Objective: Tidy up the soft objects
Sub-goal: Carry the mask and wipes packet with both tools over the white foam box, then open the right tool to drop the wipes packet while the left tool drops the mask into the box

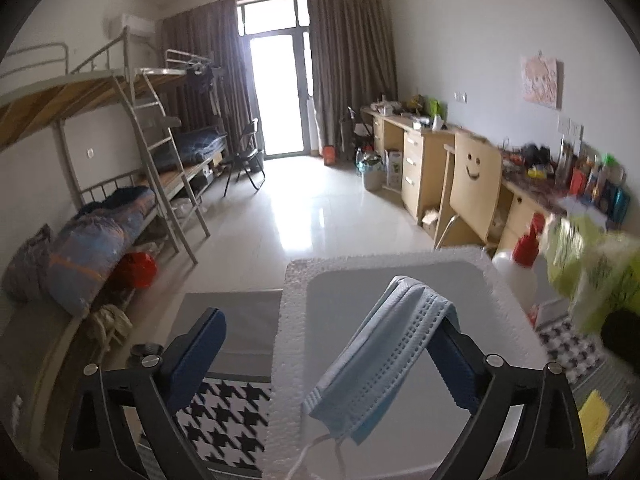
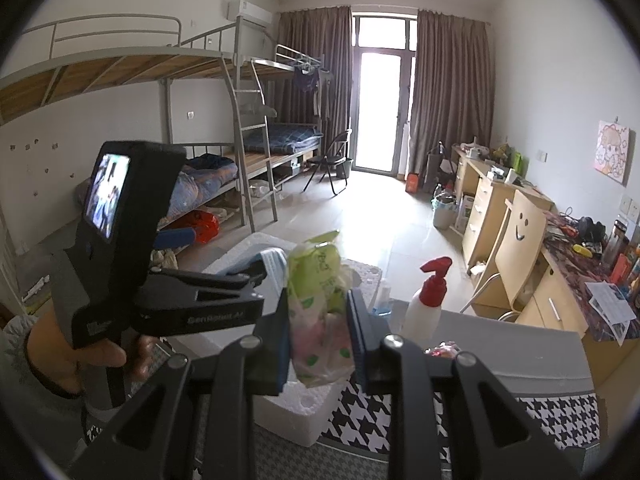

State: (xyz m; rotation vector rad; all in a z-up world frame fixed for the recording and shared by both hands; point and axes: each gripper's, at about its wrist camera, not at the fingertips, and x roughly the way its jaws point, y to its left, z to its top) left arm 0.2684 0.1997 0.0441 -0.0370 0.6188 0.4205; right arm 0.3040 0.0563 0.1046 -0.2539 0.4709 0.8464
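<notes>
My left gripper stands wide open over a white foam box. A light blue face mask hangs draped against its right finger, not pinched; its ear loops dangle into the box. My right gripper is shut on a green and white plastic pack, held just above the near corner of the foam box. In the left wrist view the same pack shows blurred at the right. In the right wrist view the mask shows on the left gripper, which a hand holds.
A white spray bottle with a red top stands behind the box on the houndstooth cloth. A small pink wrapper lies near it. A wooden chair with a smiley face and desks line the right wall; bunk beds stand on the left.
</notes>
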